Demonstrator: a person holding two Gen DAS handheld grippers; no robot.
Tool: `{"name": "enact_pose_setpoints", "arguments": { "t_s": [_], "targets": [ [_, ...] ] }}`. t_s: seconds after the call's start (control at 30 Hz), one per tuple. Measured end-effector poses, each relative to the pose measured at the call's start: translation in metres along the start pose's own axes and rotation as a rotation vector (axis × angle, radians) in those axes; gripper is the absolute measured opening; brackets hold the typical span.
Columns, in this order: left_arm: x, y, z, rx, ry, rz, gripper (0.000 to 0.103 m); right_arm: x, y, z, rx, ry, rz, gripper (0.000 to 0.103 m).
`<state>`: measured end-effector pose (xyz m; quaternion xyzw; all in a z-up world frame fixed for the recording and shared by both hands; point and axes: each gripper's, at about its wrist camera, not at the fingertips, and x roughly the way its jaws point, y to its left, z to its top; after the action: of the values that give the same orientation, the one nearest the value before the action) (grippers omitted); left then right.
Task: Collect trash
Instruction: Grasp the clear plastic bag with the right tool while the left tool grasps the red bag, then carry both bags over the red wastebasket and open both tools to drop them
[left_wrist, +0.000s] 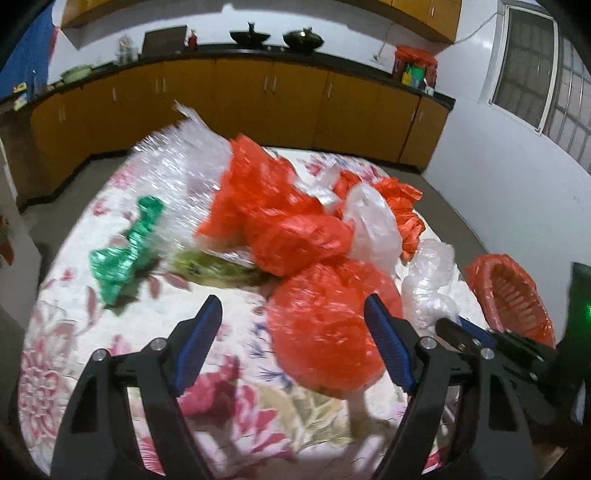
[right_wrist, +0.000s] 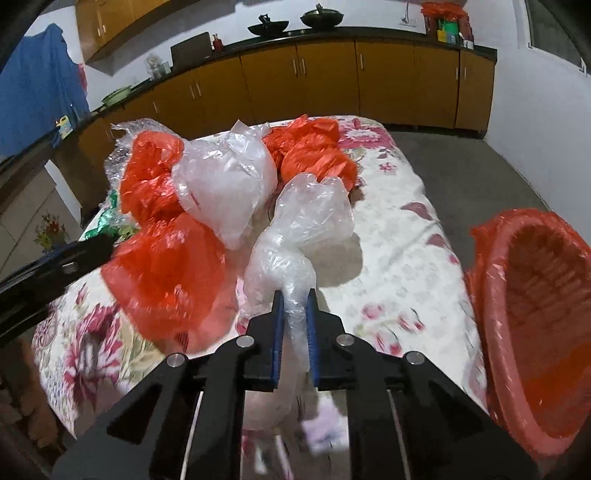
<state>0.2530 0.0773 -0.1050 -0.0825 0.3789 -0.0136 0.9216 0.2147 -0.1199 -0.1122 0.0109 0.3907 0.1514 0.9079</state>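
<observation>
At the lower centre of its own view the right gripper (right_wrist: 294, 295) pinches the tail of a clear plastic bag (right_wrist: 299, 236) lying on the floral bedsheet (right_wrist: 399, 258) (a red basket (right_wrist: 532, 306) sits at the right edge), while the left gripper (left_wrist: 291, 310) hangs spread beside a red bag (left_wrist: 325, 325).

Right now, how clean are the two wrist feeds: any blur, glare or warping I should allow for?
Left wrist view: motion smear on the green wrapper and the near red bag; cabinets bow from the fisheye. Right wrist view: the clear bag between the right gripper pads is sharp, the near red bag and tablecloth edges smear; small glints on plastic, no washout.
</observation>
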Motion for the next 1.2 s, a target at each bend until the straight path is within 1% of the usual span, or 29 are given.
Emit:
{"name": "enact_pose_setpoints", "arguments": {
  "t_s": [0.07,0.1,0.17,0.2,0.23,0.27,0.3,0.37,0.5,0.6,0.8,0.97,1.07,1.2],
  "targets": [
    [0.010,-0.005,-0.002,0.010,0.029,0.005,0.065,-0.006,0.001,-0.003,-0.008,-0.010,-0.005,0.012],
    [0.015,-0.007,-0.004,0.014,0.046,0.007,0.063,-0.010,-0.001,-0.006,-0.013,-0.017,-0.012,0.012],
    [0.023,-0.010,-0.007,0.019,0.074,0.006,0.052,-0.014,-0.002,-0.008,-0.015,-0.026,-0.027,0.012],
    [0.026,-0.012,-0.009,0.023,0.083,0.005,0.049,-0.014,-0.001,-0.009,-0.014,-0.029,-0.033,0.012],
    [0.029,-0.013,-0.010,0.027,0.087,0.004,0.037,-0.016,-0.003,-0.010,-0.007,-0.032,-0.037,0.012],
    [0.031,-0.014,-0.011,0.033,0.091,0.000,0.020,-0.018,-0.005,-0.011,-0.001,-0.036,-0.039,0.012],
    [0.031,-0.015,-0.012,0.039,0.093,-0.008,0.014,-0.020,-0.006,-0.011,0.005,-0.039,-0.043,0.012],
    [0.028,-0.014,-0.014,0.047,0.078,-0.005,0.009,-0.025,-0.008,-0.012,0.011,-0.048,-0.049,0.012],
    [0.009,-0.016,-0.017,0.072,0.024,-0.002,0.007,-0.037,-0.010,-0.014,0.017,-0.076,-0.066,0.012],
    [-0.013,-0.013,-0.019,0.086,-0.021,-0.001,0.007,-0.049,-0.011,-0.014,0.014,-0.101,-0.078,0.012],
    [-0.051,-0.014,-0.014,0.100,-0.076,-0.031,0.007,-0.070,-0.018,-0.015,0.019,-0.140,-0.109,0.012],
    [-0.075,-0.036,-0.009,0.126,-0.109,-0.095,0.007,-0.091,-0.036,-0.017,0.063,-0.179,-0.155,0.012],
    [-0.080,-0.059,-0.010,0.161,-0.116,-0.131,0.007,-0.104,-0.047,-0.018,0.084,-0.203,-0.201,0.012],
    [-0.082,-0.091,-0.013,0.209,-0.117,-0.188,0.007,-0.125,-0.068,-0.020,0.114,-0.242,-0.286,0.012]
  ]
}}
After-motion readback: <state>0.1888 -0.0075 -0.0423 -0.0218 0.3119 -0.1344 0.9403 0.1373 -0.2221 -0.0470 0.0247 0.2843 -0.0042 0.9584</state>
